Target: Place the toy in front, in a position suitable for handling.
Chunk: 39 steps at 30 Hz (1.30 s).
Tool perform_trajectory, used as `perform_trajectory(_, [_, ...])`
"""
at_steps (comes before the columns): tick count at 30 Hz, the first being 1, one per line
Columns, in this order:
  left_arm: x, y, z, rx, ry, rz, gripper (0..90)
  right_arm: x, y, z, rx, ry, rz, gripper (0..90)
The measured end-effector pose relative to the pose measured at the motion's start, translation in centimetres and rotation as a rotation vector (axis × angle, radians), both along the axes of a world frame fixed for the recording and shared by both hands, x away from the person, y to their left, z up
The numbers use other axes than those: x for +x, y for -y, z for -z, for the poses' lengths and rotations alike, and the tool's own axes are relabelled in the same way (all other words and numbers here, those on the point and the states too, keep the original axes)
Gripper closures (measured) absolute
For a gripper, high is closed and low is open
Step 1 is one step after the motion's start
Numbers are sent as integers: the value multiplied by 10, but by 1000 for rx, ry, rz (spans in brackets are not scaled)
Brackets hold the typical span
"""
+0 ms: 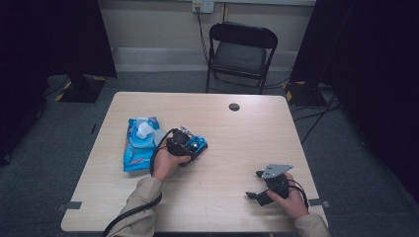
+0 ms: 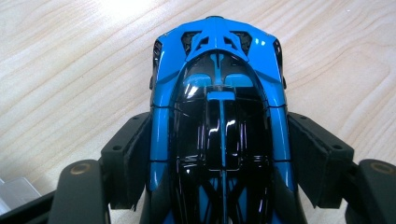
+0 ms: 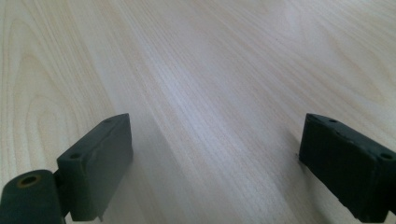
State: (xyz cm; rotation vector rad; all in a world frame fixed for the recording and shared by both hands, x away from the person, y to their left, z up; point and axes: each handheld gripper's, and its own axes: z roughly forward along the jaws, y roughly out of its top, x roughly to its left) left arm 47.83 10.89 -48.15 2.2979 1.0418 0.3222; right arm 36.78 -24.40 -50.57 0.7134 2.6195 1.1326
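1. Probably a lab or recording room: pale wooden table point(image 1: 237, 143) on grey carpet point(image 1: 59, 143).
2. Black curtains point(image 1: 375, 64), a black folding chair point(image 1: 240, 54), floor cables point(image 1: 316, 116).

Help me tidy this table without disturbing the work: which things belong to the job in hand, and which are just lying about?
In use:
- blue toy car, between the left tongs, pads against its sides
- right tongs, open over bare table

Lying about:
- blue wipes pack, beside the car
- black folding chair, behind the table
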Motion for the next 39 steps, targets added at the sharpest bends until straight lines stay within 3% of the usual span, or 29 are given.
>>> perform_trajectory(11, [-4, 4, -12, -27, 6, 6, 284, 0, 0, 0, 0, 0, 0, 89])
perform_trajectory(21, [-20, 33, -23, -42, 24, 59, 284, 0, 0, 0, 0, 0, 0, 89])
perform_trajectory(32, [-38, 76, -14, -48, 0, 145, 283, 0, 0, 0, -2, 1, 0, 89])
perform_trajectory(39, [-45, 89, -3, -23, -8, 166, 283, 0, 0, 0, -2, 1, 0, 89])
